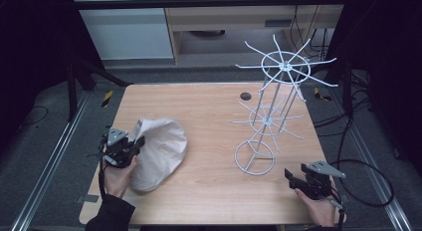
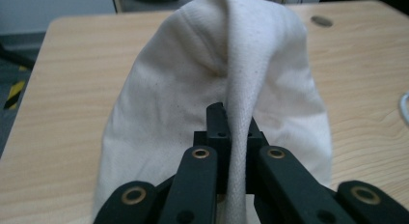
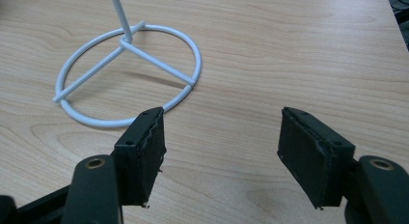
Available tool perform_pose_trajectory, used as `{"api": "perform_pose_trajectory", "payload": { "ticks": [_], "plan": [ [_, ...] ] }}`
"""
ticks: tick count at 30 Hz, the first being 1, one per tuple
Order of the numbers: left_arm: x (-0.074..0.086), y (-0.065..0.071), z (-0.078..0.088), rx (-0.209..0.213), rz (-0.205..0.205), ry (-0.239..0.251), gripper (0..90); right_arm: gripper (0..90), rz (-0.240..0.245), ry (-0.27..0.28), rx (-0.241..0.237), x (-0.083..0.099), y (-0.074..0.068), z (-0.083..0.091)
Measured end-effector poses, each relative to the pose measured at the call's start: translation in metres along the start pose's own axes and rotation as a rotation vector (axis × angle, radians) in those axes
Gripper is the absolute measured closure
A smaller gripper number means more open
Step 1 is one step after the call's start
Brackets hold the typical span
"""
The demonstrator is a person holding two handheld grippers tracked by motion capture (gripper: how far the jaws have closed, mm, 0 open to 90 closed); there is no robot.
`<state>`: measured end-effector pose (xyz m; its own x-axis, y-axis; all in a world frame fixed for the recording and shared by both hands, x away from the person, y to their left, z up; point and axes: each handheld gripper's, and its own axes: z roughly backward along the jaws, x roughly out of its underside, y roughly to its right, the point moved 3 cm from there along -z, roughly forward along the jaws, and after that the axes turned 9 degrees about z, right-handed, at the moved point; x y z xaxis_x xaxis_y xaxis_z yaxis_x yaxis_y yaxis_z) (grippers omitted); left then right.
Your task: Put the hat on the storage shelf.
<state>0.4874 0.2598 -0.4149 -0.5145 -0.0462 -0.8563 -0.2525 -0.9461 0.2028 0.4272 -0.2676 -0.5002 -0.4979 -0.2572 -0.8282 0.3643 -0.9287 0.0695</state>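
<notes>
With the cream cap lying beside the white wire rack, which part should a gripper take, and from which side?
Take the cap by its raised fold of cloth at the near left edge, coming in level from the person's side. That ridge stands up thin enough for two jaws; the rest lies broad and slack on the table. The left gripper already pinches this fold.

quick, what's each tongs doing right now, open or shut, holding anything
Left tongs: shut on a fold of the cream cloth hat.
Right tongs: open, holding nothing, above the wooden table near the white wire rack's ring base.
</notes>
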Motion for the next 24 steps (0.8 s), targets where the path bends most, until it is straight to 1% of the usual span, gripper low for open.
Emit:
{"api": "perform_pose_trajectory", "payload": {
  "ticks": [2, 5, 8, 12, 16, 19, 20, 22, 24],
  "plan": [
    [-0.004, 0.004, 0.006, 0.017, -0.01, 0.033, 87.9, 33.4, 0.004, 0.001, 0.0, 0.0, 0.0, 0.0],
    [-0.011, 0.01, 0.018, 0.071, -0.01, 0.097, 87.9, 33.3, 0.007, 0.005, 0.003, 0.0, 0.001, 0.0],
    [-0.019, 0.015, 0.03, 0.125, -0.003, 0.145, 87.9, 33.1, 0.01, 0.007, 0.002, 0.0, 0.0, 0.0],
    [-0.027, 0.026, 0.045, 0.172, -0.011, 0.21, 87.9, 33.1, 0.011, 0.008, 0.0, -0.001, -0.001, 0.0],
    [-0.035, 0.042, 0.063, 0.244, -0.026, 0.284, 87.9, 32.9, 0.01, 0.011, -0.005, -0.001, -0.001, 0.0],
    [-0.041, 0.051, 0.074, 0.283, -0.039, 0.322, 87.9, 32.8, 0.01, 0.012, -0.005, -0.001, -0.002, 0.0],
    [-0.043, 0.053, 0.077, 0.294, -0.038, 0.333, 87.9, 32.7, 0.009, 0.012, -0.004, -0.001, -0.002, 0.0],
    [-0.05, 0.06, 0.084, 0.338, -0.031, 0.365, 87.9, 32.3, 0.012, 0.016, -0.005, -0.001, -0.002, 0.0],
    [-0.056, 0.065, 0.089, 0.372, -0.025, 0.389, 87.9, 31.9, 0.014, 0.019, -0.006, -0.001, -0.003, 0.0]
  ]
}}
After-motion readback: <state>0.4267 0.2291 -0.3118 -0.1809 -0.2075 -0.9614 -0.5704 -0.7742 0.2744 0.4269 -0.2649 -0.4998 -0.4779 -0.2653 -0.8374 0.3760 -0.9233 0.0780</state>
